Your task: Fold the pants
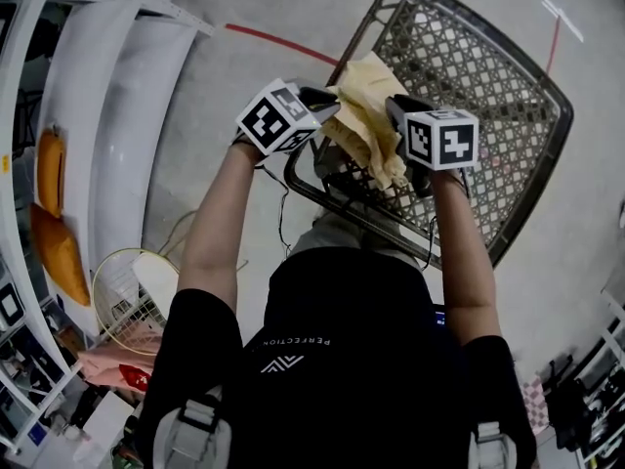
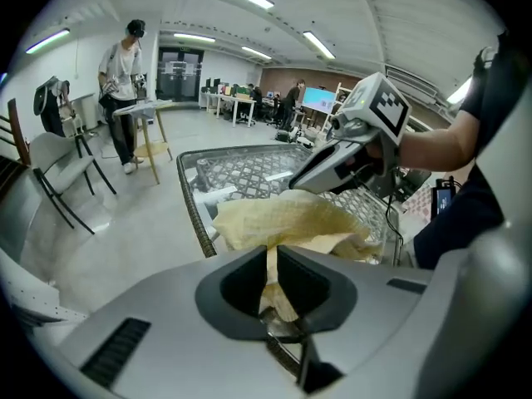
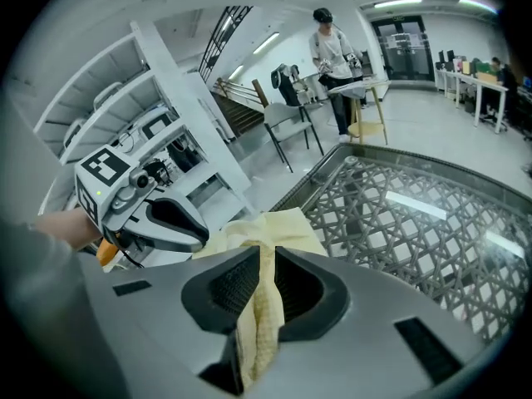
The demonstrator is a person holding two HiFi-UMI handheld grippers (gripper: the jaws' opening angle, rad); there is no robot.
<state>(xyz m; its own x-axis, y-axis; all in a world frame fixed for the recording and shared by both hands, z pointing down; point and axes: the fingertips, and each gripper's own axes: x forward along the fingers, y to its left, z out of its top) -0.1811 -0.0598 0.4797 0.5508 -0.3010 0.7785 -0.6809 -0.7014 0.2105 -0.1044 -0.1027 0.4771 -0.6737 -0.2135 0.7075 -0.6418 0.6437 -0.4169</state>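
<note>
The pants (image 1: 366,115) are pale yellow and hang as a crumpled bunch between the two grippers, over the near rim of a wire basket (image 1: 570,106). In the left gripper view the cloth (image 2: 291,219) spreads out in a loose fold ahead of the jaws, above the basket's lattice (image 2: 249,173).

The left gripper (image 1: 327,101) has its jaws narrowed onto a thin strip of the pants; its own view shows the fabric pinched in the slot between them (image 2: 272,273). The right gripper (image 1: 398,113) also grips the pants: in its view a thick roll of cloth (image 3: 266,231) runs down through the nearly closed jaws (image 3: 264,281) and hangs out below them. The two grippers sit close together, side by side, each pointing down at a slant towards the basket. Each shows in the other's view, the right one (image 2: 303,179) just beyond the bunch and the left one (image 3: 198,236) touching its edge.

The basket stands on a grey floor (image 1: 244,76) crossed by a red line (image 1: 283,39). White shelves (image 1: 117,115) run along the left of the head view. Farther off, a person (image 2: 120,81) stands at a small table, with a chair (image 2: 58,165) nearby.
</note>
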